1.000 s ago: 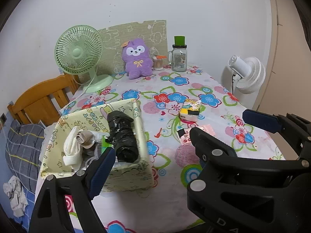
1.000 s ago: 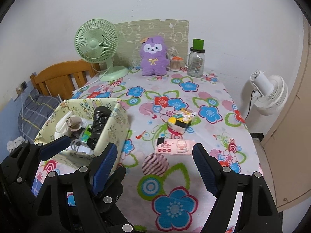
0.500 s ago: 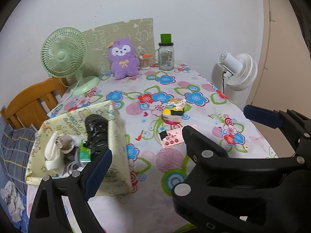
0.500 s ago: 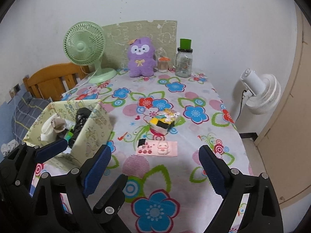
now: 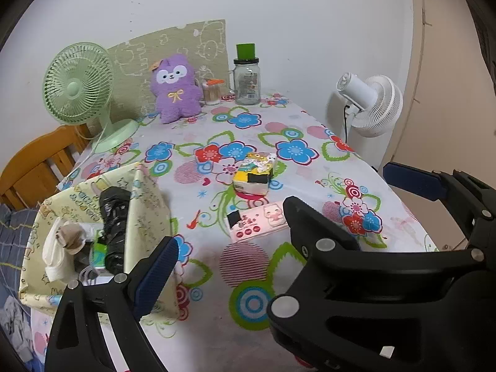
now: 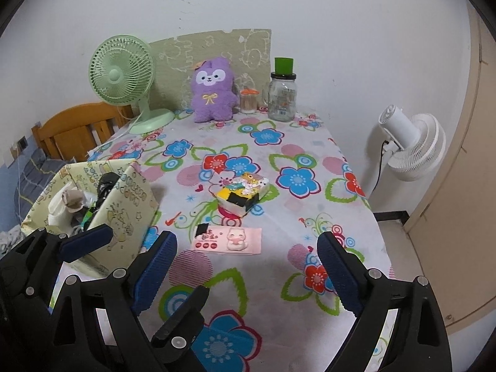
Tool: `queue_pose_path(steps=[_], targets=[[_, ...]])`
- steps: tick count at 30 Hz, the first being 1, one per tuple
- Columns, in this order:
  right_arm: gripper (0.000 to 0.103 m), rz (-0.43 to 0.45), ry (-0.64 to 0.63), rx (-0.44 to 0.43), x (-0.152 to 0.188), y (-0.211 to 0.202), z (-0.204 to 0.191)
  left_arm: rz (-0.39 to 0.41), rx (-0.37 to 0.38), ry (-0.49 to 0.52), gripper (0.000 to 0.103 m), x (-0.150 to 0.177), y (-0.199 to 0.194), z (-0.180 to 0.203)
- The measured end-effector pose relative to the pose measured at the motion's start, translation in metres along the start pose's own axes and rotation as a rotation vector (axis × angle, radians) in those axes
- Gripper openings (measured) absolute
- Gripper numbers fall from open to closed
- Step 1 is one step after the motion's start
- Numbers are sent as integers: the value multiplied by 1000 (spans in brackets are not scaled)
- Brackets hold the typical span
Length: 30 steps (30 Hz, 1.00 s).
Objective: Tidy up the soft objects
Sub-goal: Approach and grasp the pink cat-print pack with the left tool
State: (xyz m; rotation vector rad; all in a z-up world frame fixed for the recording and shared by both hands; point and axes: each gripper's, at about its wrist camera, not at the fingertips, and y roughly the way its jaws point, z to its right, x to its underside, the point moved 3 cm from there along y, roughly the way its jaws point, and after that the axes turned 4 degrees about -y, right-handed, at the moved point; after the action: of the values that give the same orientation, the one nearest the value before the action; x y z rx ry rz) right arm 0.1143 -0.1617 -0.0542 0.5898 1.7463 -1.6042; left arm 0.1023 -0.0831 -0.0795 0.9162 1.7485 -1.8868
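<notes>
Since both claws hung over the near edge of the counter (image 6: 356, 142) with nothing in them, no pick had started. Left claw (image 5: 279, 238): jaws wide apart, empty, lower middle of its frame. Right claw (image 6: 248, 276): jaws apart too, empty, bottom center.

Pink tissue pack (image 6: 228, 241) lay flat on the floral cloth, center frame, just ahead of the right claw and between its two pads in line of sight, not touching. Yellow tissue pack (image 6: 241, 192) sat just beyond it, a little further up the frame, apart from the pink one. Purple plush (image 6: 211, 91) stood upright at the far edge, top center, well apart from both claws.

Fabric storage box (image 5: 145, 217) at lower left, beside the left claw's left pad; it held a rolled white cloth (image 5: 57, 249) and a black bundle (image 5: 114, 223).

Judged handling: the pink pack looked light, soft, thin, with slick wrap; probably best pinched across its short sides, low to the cloth. The yellow pack looked thicker and squashy, so likely easier across the middle. The plush would compress; its body looked a better hold than an ear.
</notes>
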Motion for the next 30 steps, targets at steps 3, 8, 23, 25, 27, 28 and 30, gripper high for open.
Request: queue_pose_path(steps=[3,8,23,25,27,28,30], targets=[[94,-5,2,-3,0,4,8,-4,5,6,96,-2,5,6],[94,-2,15,-4,0,10,19,-4,16,17,96,-7,15,16],[94,10,-21,-8,-7,39,41,-26,9,-11,96,-19,48,25],[94,9,-27,-18,-9,45,42,-31,3,-20,96,-21,53,24],[94,6,-30,-27,-10,52,43,-37,-3,-25,96,-23,58,23],[94,4,-31,-28,-11,54,44,-39,-8,-29,96,-24,61,23],[94,-1,-30,-36,-12,61,46,-46,-16,-36,96,-25,68,22]])
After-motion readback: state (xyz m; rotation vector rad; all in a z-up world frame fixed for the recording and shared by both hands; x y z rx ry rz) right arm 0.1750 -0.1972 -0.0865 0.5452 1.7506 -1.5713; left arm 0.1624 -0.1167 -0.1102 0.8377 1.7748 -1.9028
